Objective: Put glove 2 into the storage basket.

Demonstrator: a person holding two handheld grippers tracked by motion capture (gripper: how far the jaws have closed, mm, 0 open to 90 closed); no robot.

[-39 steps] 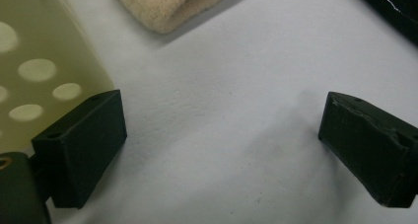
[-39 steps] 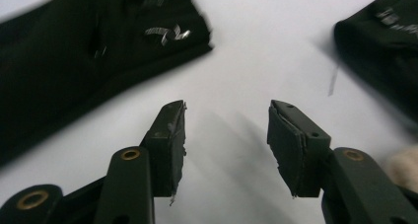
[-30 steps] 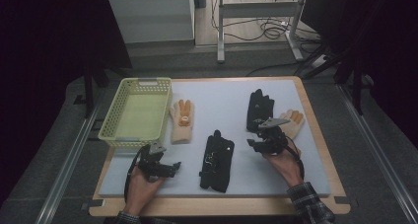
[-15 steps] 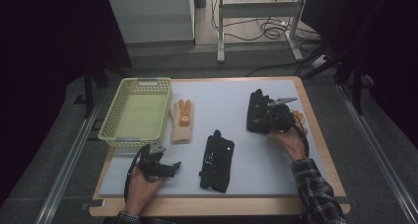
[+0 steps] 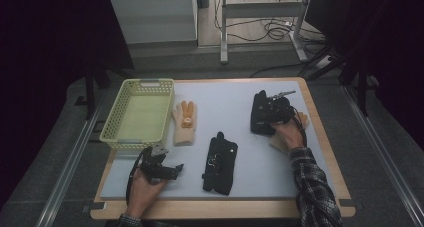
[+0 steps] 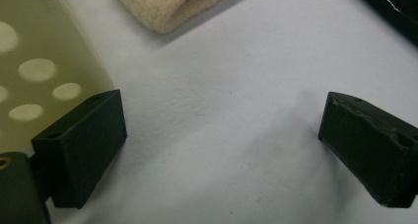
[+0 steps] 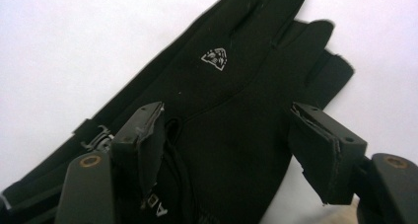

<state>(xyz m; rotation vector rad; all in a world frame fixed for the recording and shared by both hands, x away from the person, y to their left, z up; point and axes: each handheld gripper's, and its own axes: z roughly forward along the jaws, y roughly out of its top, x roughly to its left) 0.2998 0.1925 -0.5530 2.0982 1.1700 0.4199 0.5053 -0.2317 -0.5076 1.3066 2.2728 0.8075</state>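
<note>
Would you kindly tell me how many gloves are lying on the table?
4: a beige knit glove beside the basket, a black fabric glove at centre, another black glove under the right tool, and a beige one partly hidden behind that hand.

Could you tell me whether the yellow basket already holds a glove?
No, the yellow basket is empty in the high view; both tan gloves and both black gloves lie on the mat.

The right gripper (image 5: 267, 112) sits at the far right of the table (image 5: 240, 94), its hand (image 5: 287, 134) behind it and a plaid sleeve (image 5: 312, 187) running back to the near edge. Its jaws stand apart, having just been opening. The left gripper (image 5: 167, 169) rests low near the table's front left corner, jaws spread wide, its hand (image 5: 145, 189) curled around the body.
</note>
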